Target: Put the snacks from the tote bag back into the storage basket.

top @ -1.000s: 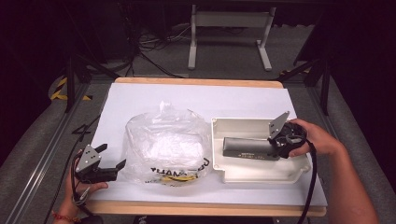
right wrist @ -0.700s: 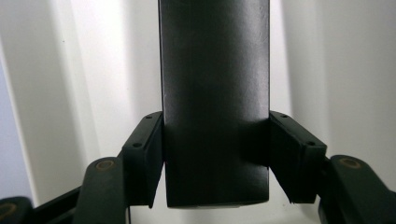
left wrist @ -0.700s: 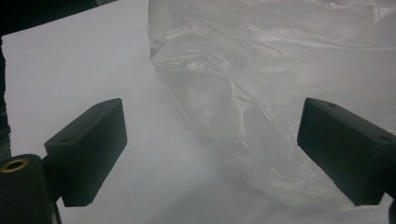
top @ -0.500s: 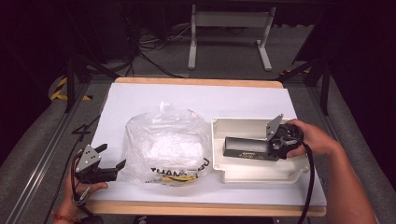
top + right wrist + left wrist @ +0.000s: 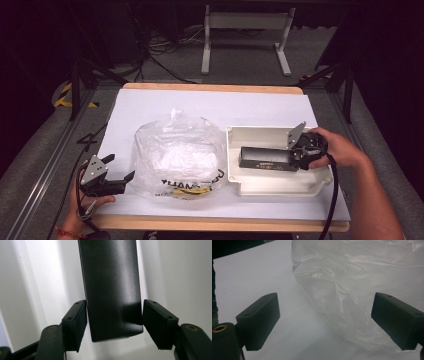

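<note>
My right gripper point(image 5: 115, 315) has just eased its jaws off the black box point(image 5: 267, 158), leaving it flat in the white tray point(image 5: 280, 186); my left gripper point(image 5: 107, 176) waits wide open beside the plastic bag point(image 5: 177, 155).

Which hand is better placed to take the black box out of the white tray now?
Right: its gripper has the black box between its fingers, inside the tray. The left gripper waits, open, beside the bag.

Black box point(image 5: 265, 158) in white tray point(image 5: 280, 187), clear bag point(image 5: 175, 155) (black-and-yellow print), white table point(image 5: 200, 105)
</note>
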A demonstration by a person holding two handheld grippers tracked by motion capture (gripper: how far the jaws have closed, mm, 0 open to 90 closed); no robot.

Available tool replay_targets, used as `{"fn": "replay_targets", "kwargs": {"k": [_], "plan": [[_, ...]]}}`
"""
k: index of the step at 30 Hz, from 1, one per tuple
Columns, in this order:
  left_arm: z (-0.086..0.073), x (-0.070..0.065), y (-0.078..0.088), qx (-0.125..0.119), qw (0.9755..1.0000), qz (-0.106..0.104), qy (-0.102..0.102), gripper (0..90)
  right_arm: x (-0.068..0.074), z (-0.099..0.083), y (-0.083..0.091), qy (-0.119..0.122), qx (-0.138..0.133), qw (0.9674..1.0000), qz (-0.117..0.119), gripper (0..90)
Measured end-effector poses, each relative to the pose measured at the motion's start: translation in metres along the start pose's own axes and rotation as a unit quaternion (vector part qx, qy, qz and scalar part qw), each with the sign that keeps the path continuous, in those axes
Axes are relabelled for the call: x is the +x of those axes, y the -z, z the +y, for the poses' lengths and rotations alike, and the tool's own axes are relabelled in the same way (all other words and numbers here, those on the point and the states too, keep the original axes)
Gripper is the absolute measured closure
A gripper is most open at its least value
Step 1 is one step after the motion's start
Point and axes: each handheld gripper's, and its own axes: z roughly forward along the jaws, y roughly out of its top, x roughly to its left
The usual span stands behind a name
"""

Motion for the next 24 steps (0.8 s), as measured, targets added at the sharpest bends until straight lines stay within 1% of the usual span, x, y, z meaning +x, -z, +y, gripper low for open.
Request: {"fn": "replay_targets", "kwargs": {"k": [3,4,5,7,9,12,14,18,19,21,24], "plan": [[-0.0002,0.0002,0.0000,0.000,1.0000,0.001,0.001,9.3,0.0005,-0.0009,0.0016,-0.001,-0.004,1.0000,-0.002,37.6],[-0.0002,0.0002,0.0000,0.000,1.0000,0.001,0.001,9.3,0.0009,-0.0014,0.0017,-0.004,-0.008,1.0000,-0.003,37.4],[-0.0001,0.0001,0.0000,0.000,1.0000,0.001,0.001,9.3,0.0011,-0.0020,0.0022,-0.007,-0.008,0.9999,-0.005,37.3],[0.0000,0.0002,0.0000,0.001,1.0000,0.000,0.000,9.3,0.0004,-0.0030,0.0027,-0.003,-0.007,1.0000,-0.004,37.3],[-0.0001,0.0000,-0.0001,0.001,1.0000,0.000,0.000,9.3,0.0012,-0.0036,0.0030,-0.010,-0.009,0.9999,-0.007,37.3],[-0.0001,0.0002,0.0000,0.001,1.0000,0.000,0.000,9.3,0.0007,-0.0045,0.0031,-0.010,-0.007,0.9999,-0.009,37.3],[-0.0001,0.0002,-0.0001,0.001,1.0000,0.000,0.000,9.3,0.0002,-0.0049,0.0033,-0.006,-0.005,0.9999,-0.011,37.2],[0.0000,0.0002,0.0000,0.001,1.0000,0.000,0.000,9.3,0.0003,-0.0053,0.0047,-0.009,-0.005,0.9998,-0.014,37.3],[0.0000,0.0002,0.0002,0.000,1.0000,0.000,-0.001,9.3,0.0003,-0.0060,0.0056,-0.009,-0.007,0.9998,-0.017,37.1],[0.0000,0.0002,0.0002,0.000,1.0000,0.000,0.000,9.3,0.0007,-0.0061,0.0067,-0.011,-0.008,0.9998,-0.016,36.9],[0.0000,0.0005,0.0003,0.000,1.0000,0.001,0.000,9.3,0.0021,-0.0069,0.0096,-0.014,-0.016,0.9995,-0.023,36.4]]}}
